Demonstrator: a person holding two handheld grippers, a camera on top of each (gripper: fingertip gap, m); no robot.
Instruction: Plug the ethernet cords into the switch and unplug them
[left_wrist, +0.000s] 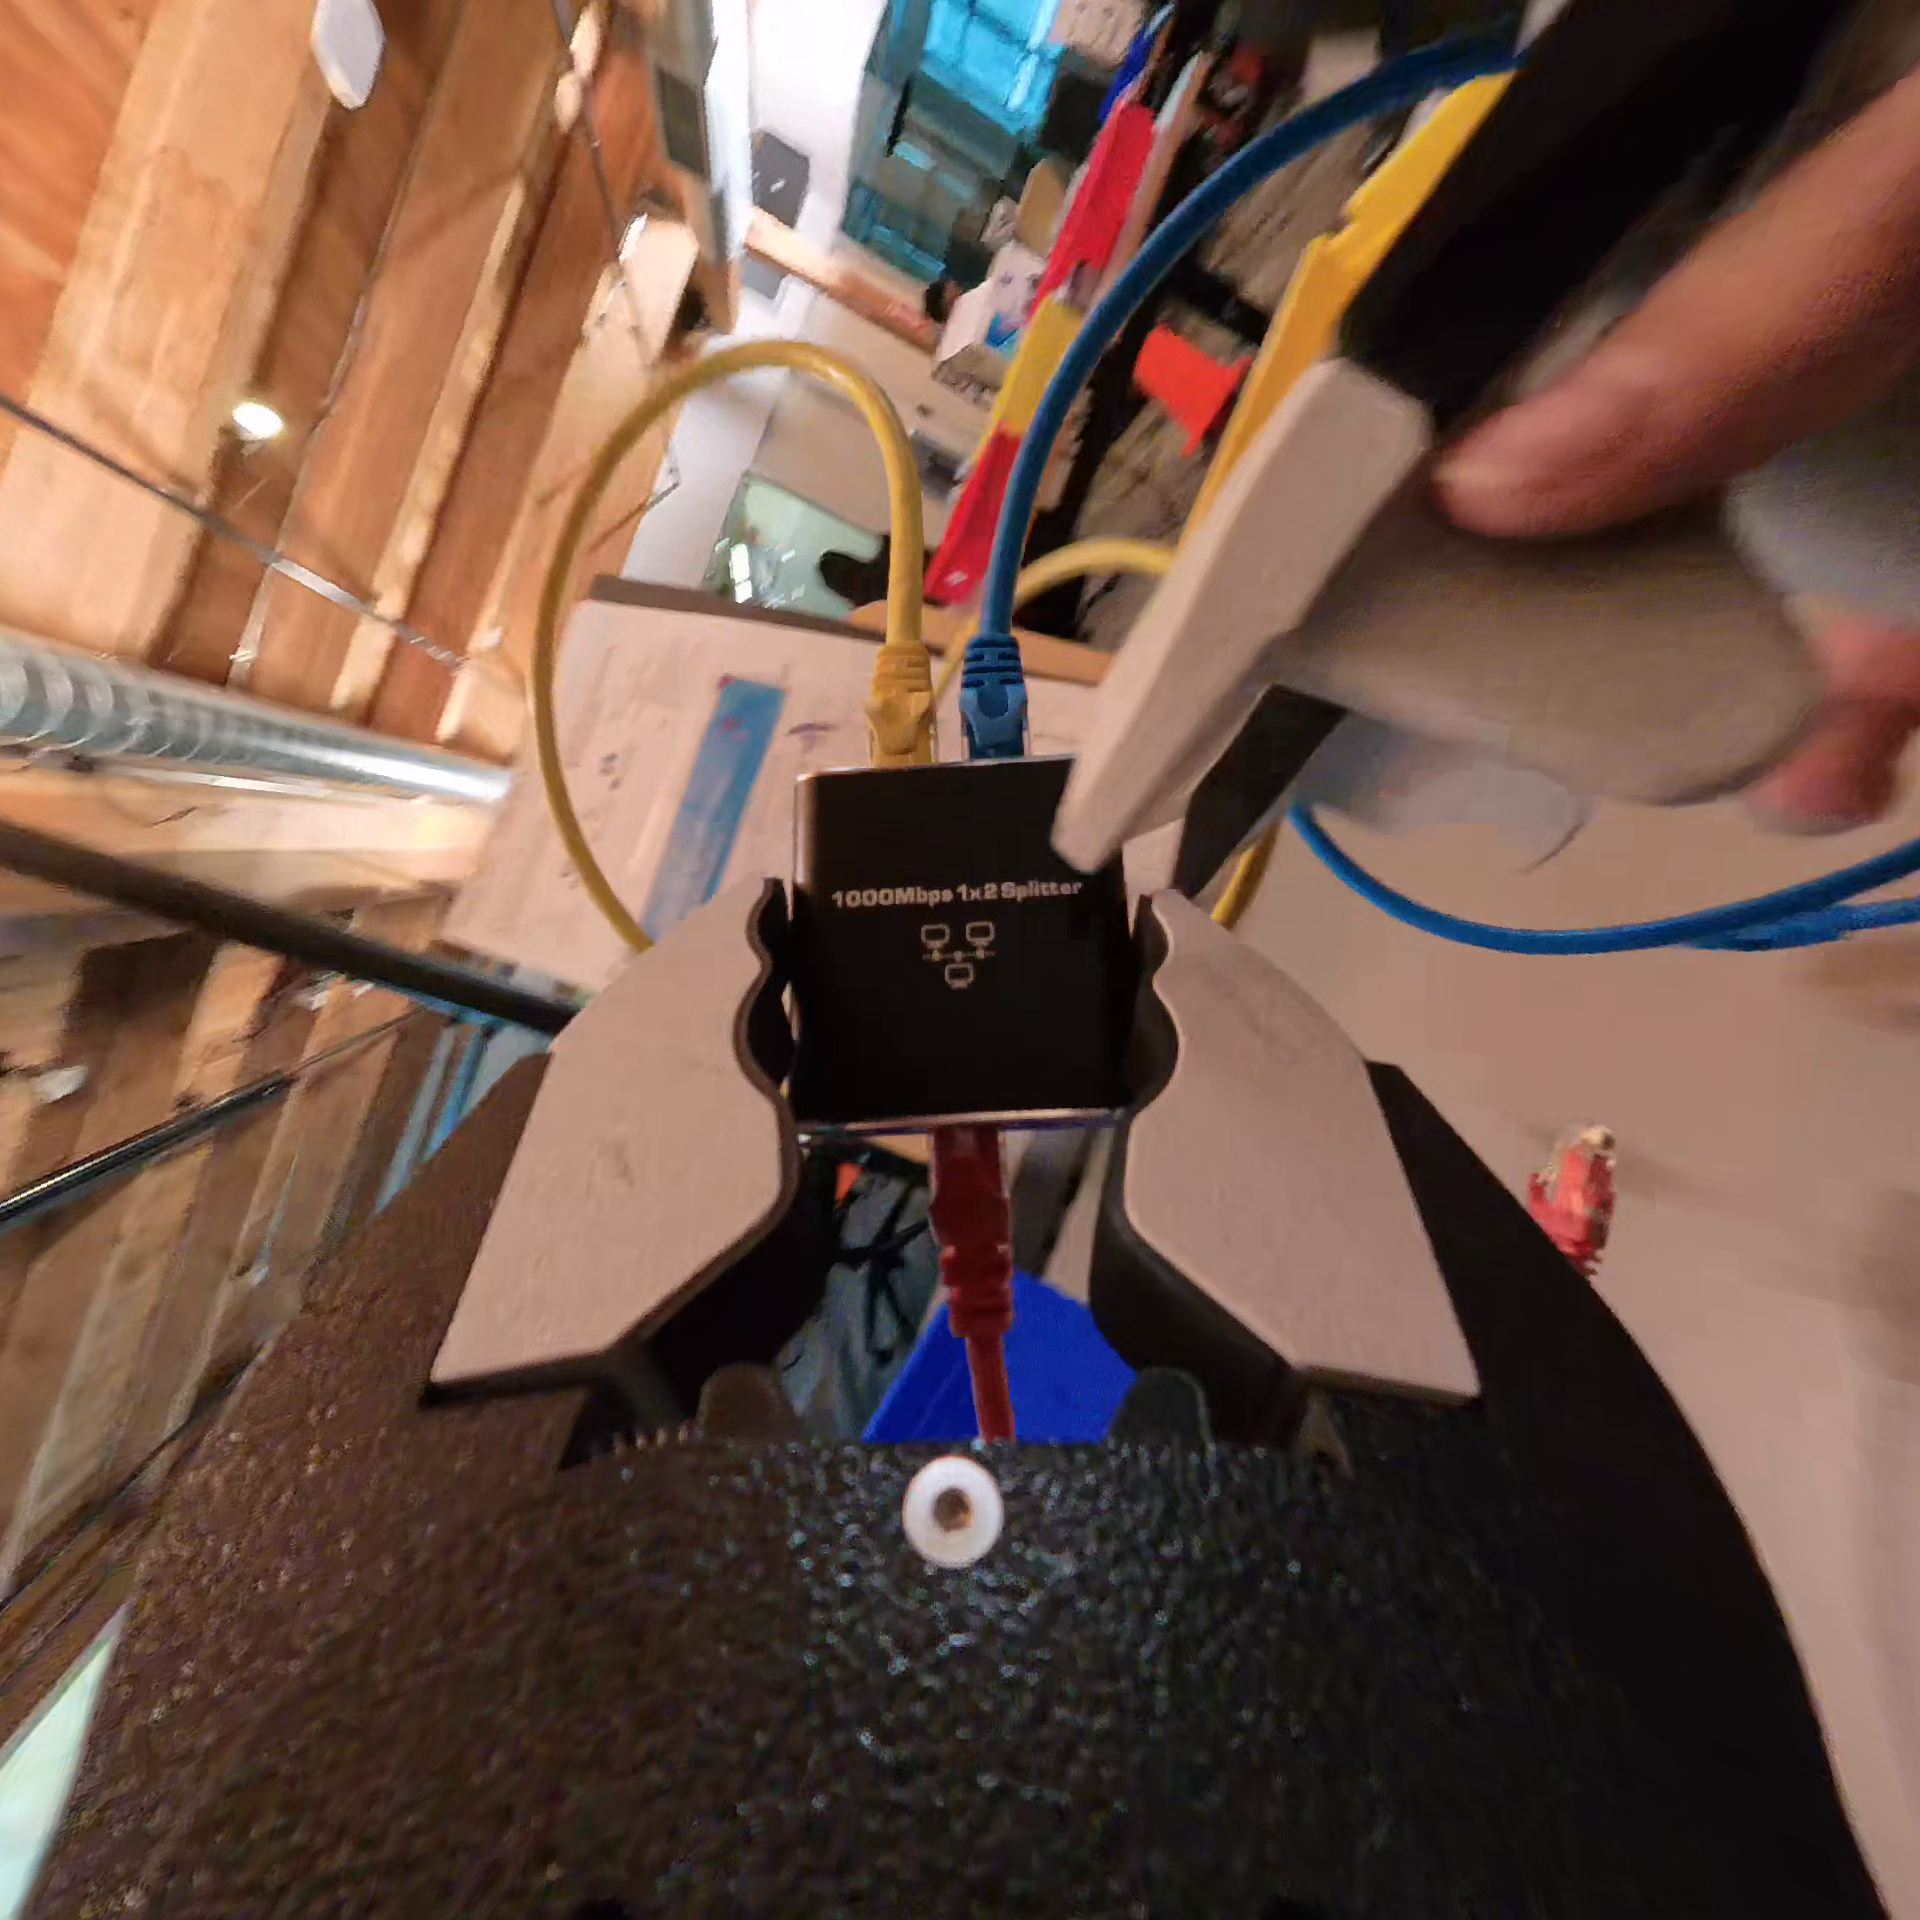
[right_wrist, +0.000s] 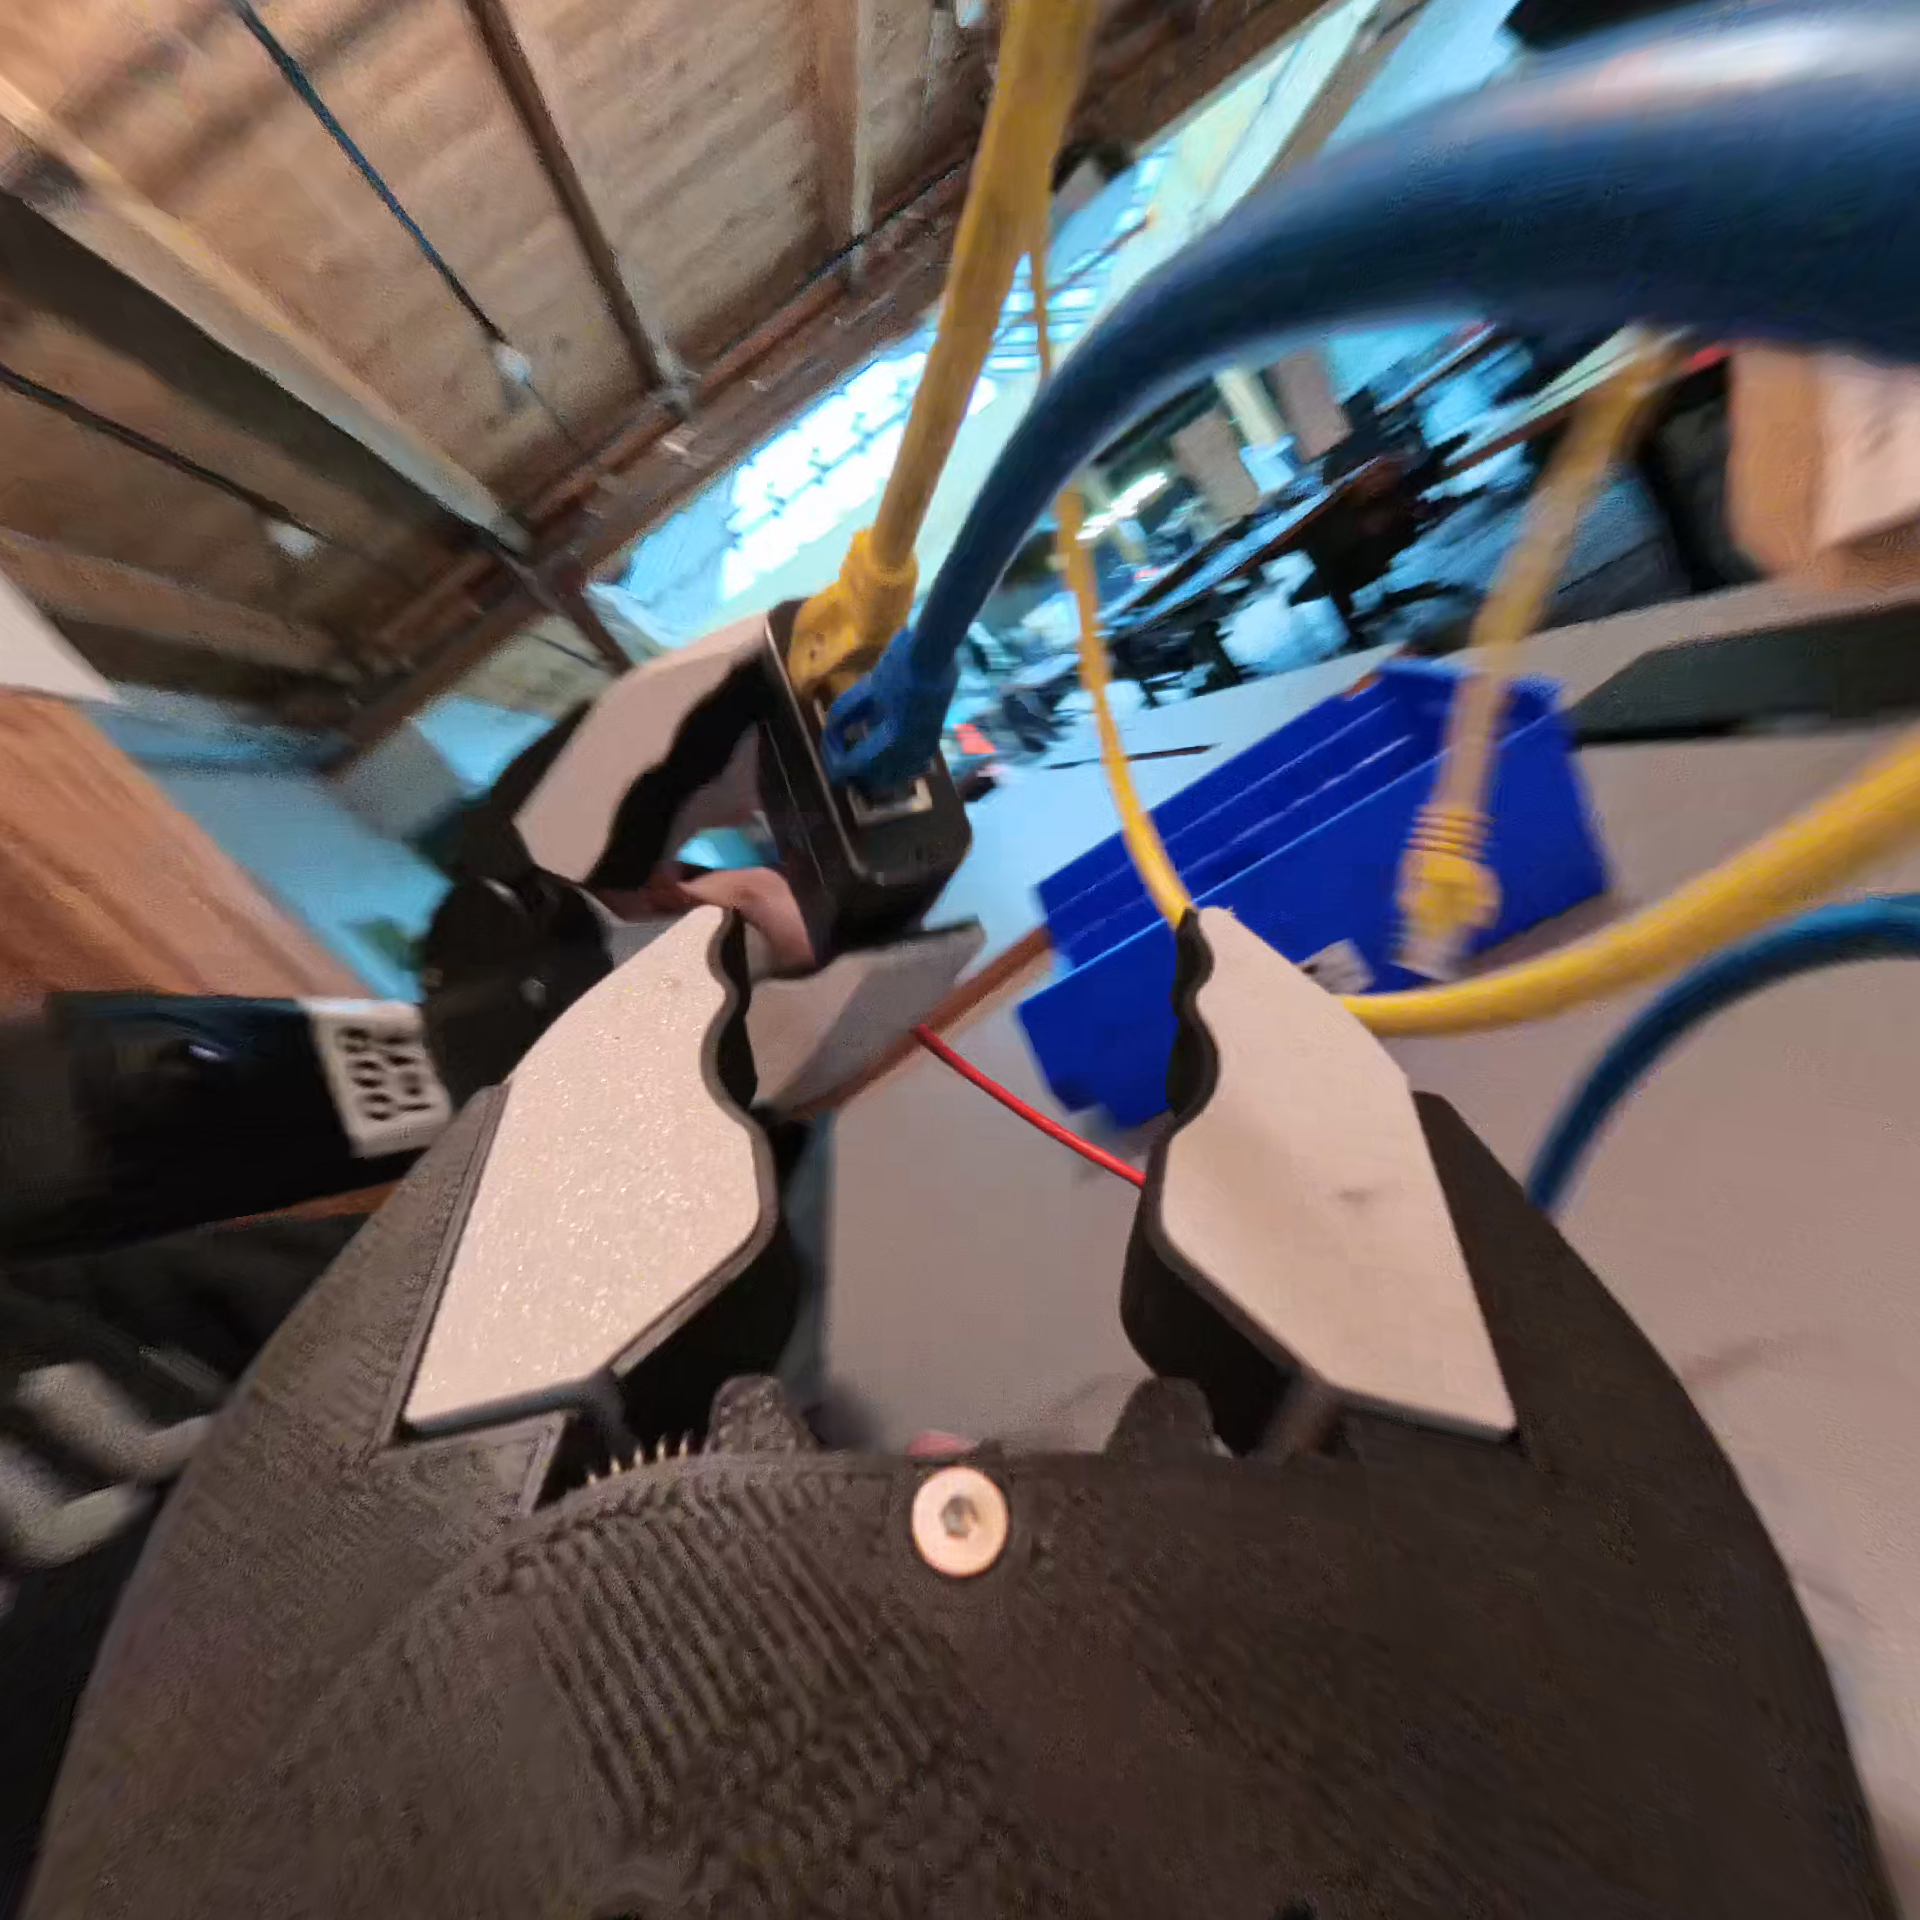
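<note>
The left gripper (left_wrist: 961, 997) is clamped on the small black switch (left_wrist: 956, 966), its two grey fingers pressed against the box's side faces, and it holds the box up off the grey table (left_wrist: 1558, 1039). On the far face of the switch a yellow cord (left_wrist: 902, 707) and a blue cord (left_wrist: 992, 696) sit plugged in side by side; on the near face a red cord (left_wrist: 971, 1247) runs back toward the gripper body. The right gripper (right_wrist: 961, 1023) stands wide open with nothing between its fingers, just beside the switch; in the left wrist view one of its grey fingers (left_wrist: 1226, 623) reaches in from the upper right with its tip at the box's top right corner, and the hand (left_wrist: 1714, 343) on it is blurred. There is little free room around the switch: cords loop close above it, and the blue cord arcs right across the top of the right wrist view. Only that view shows the port face of the box, a blue bin (right_wrist: 1299, 883) on the table behind, and a loose yellow plug (right_wrist: 1444, 873) hanging in front of it, smeared by motion. Only the left wrist view shows a loose red plug (left_wrist: 1574, 1195) lying on the table to the right. Where the cords' far ends go is cut off.
</note>
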